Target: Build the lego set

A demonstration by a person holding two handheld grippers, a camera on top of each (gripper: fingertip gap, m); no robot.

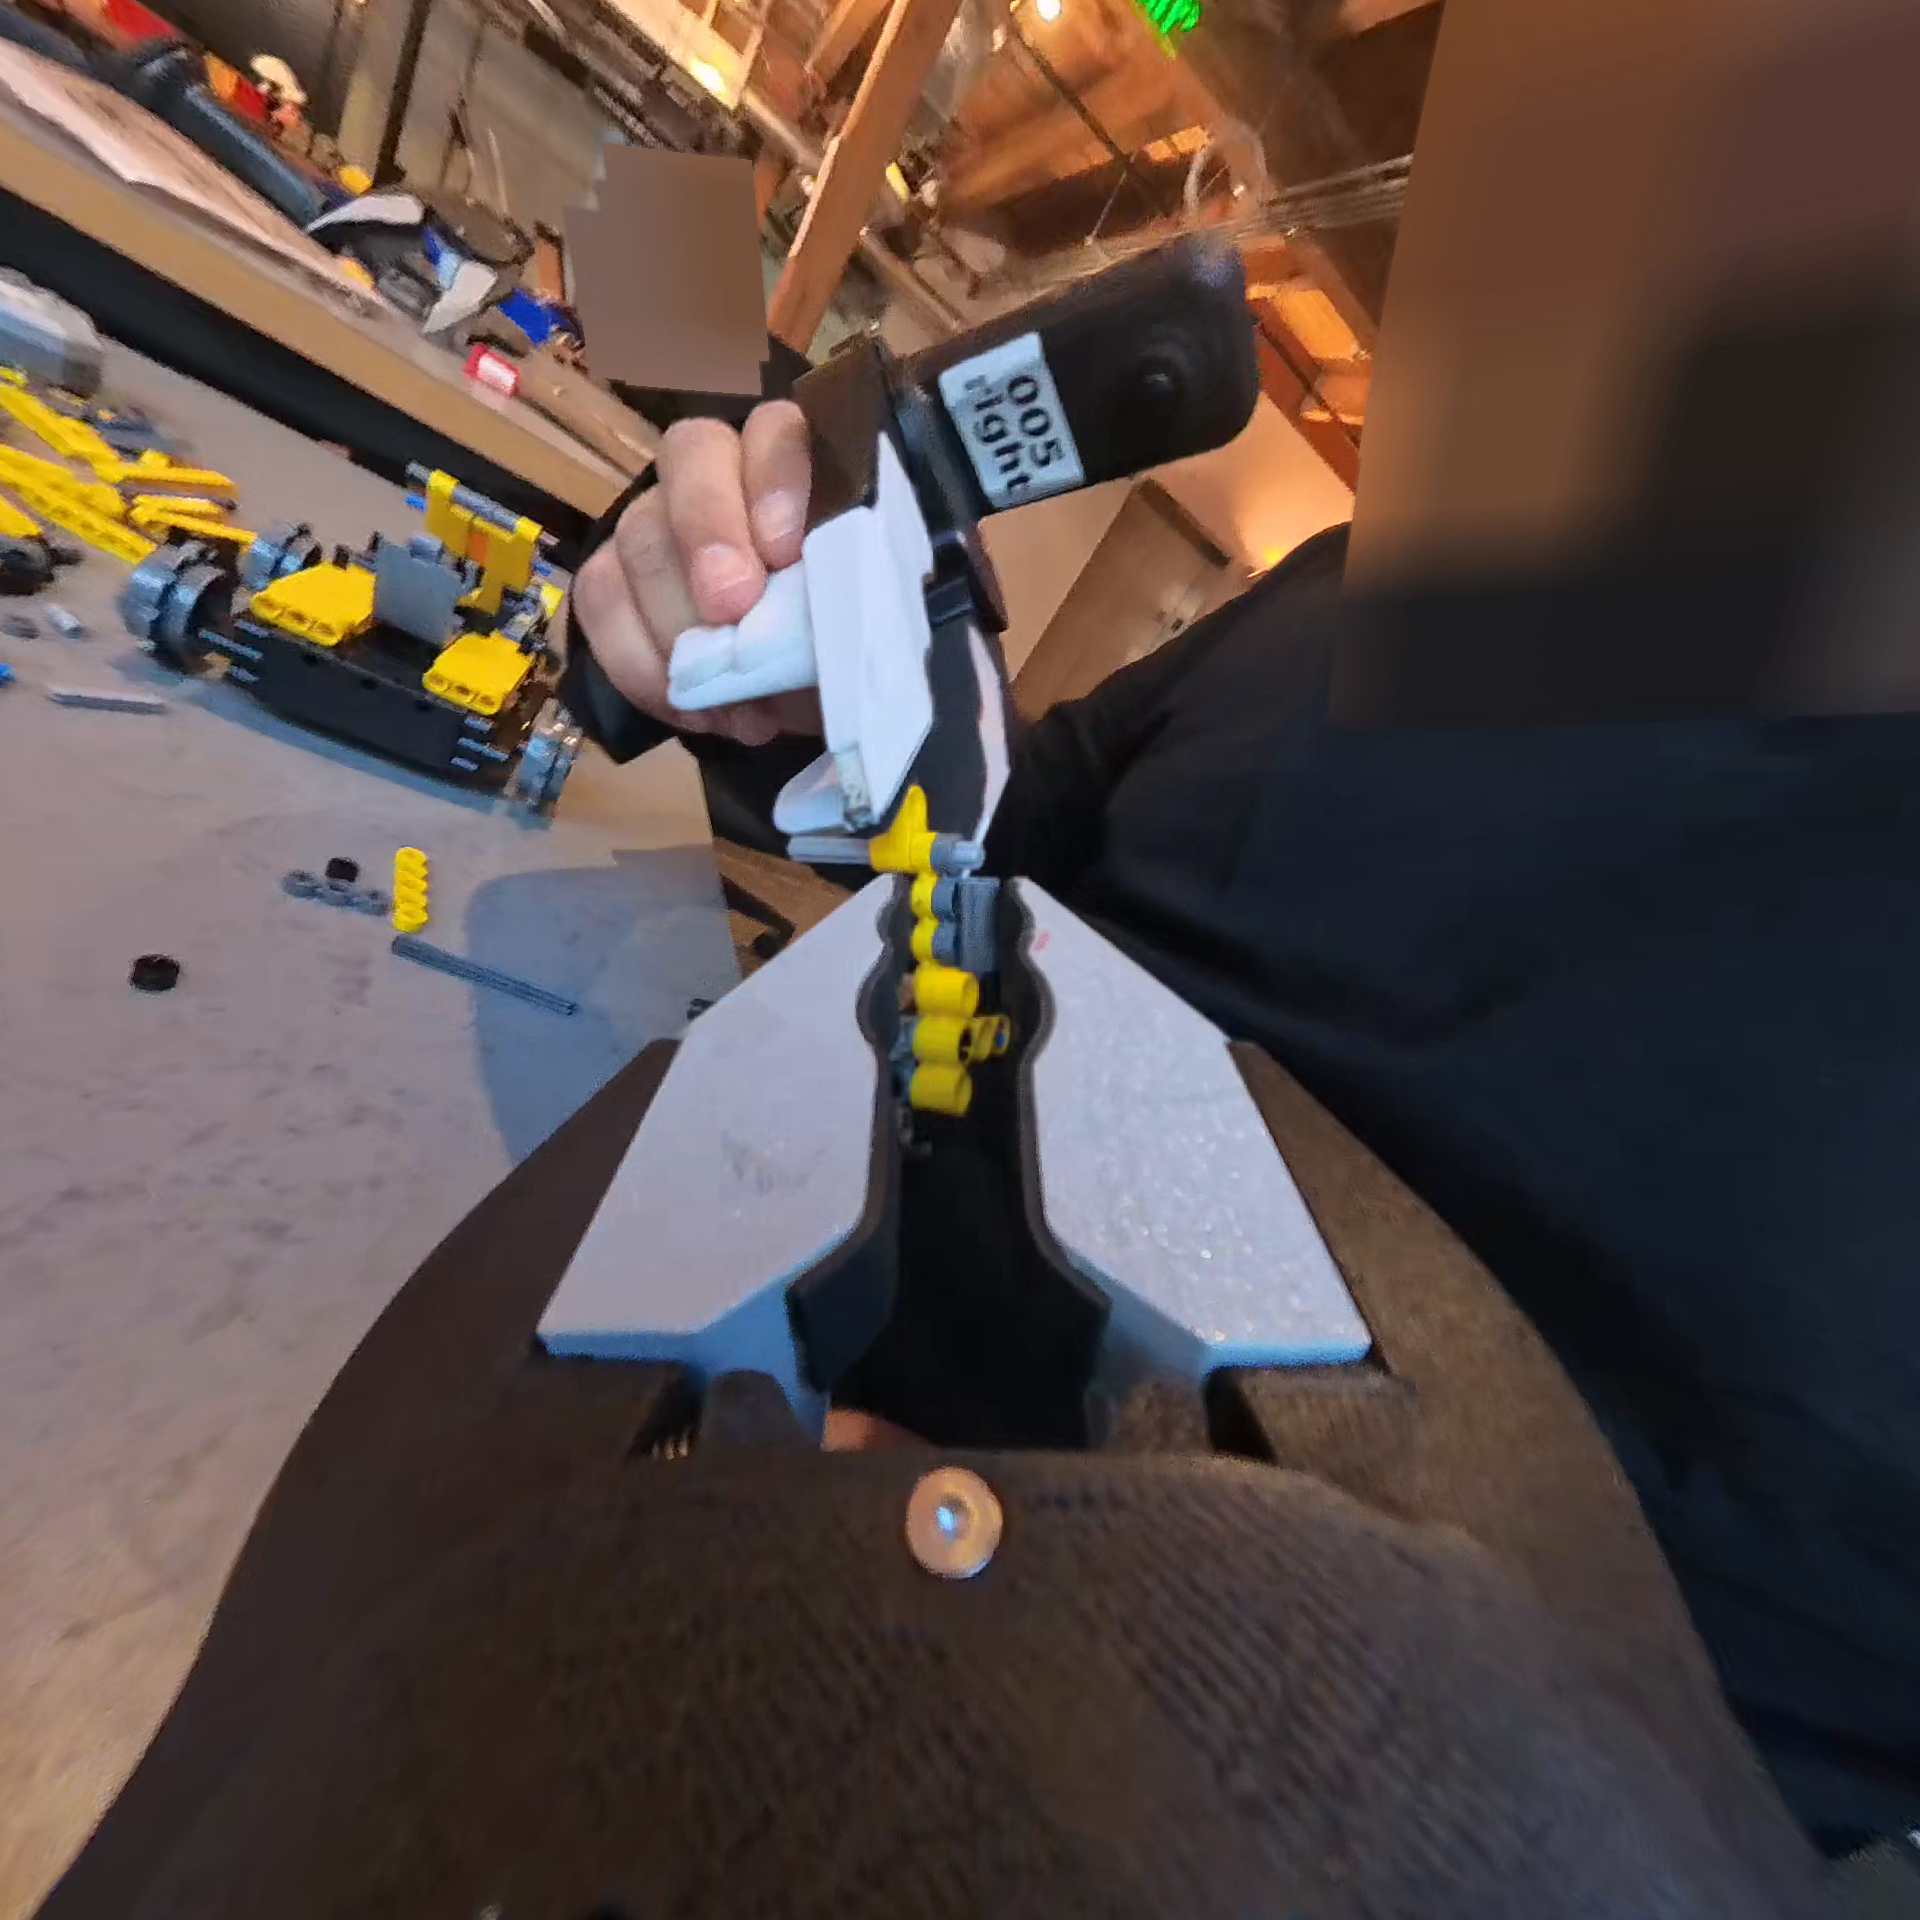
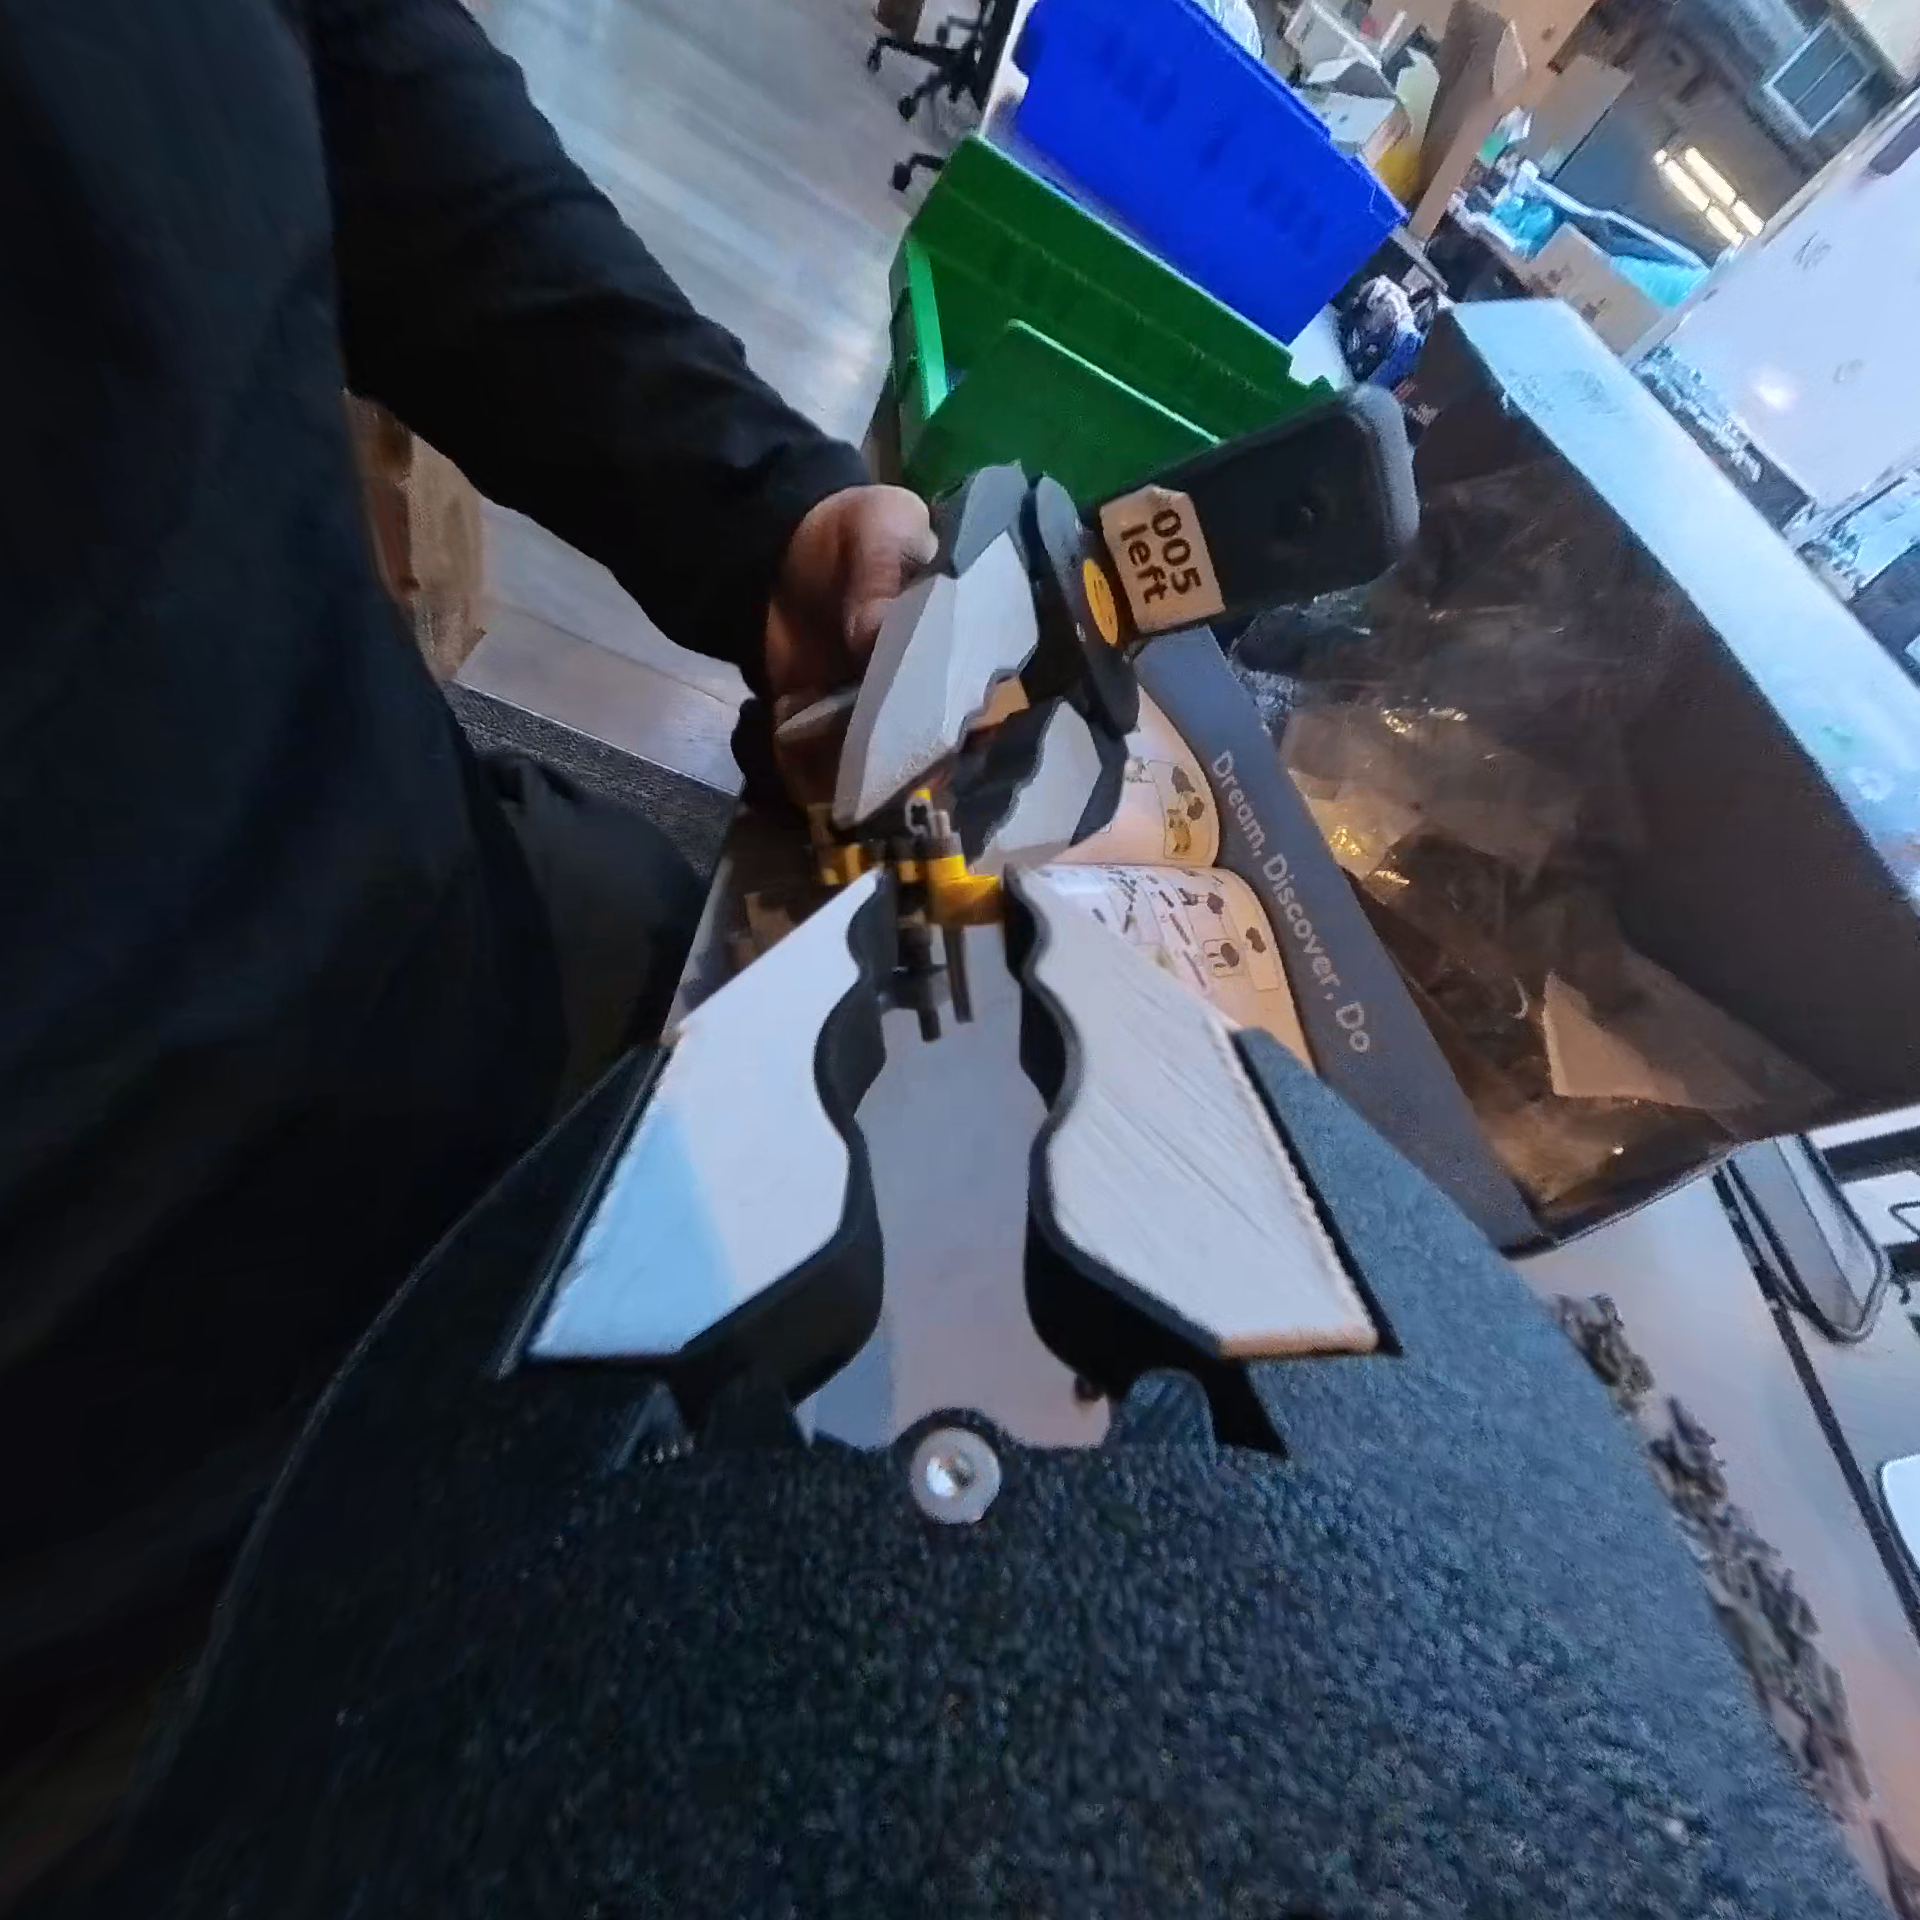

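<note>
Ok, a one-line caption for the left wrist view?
Left gripper shut on a yellow-and-grey brick assembly; right gripper meets its top end.

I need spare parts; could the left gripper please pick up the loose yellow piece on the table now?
Probably not: the left gripper is shut on the yellow-and-grey assembly, so its jaws are full, though nothing covers the yellow piece.

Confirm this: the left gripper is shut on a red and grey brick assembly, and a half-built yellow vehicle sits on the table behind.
Wrong colour. The left wrist view shows the left gripper shut on a yellow and grey brick assembly, not red. The half-built yellow vehicle does sit on the table behind.
</note>
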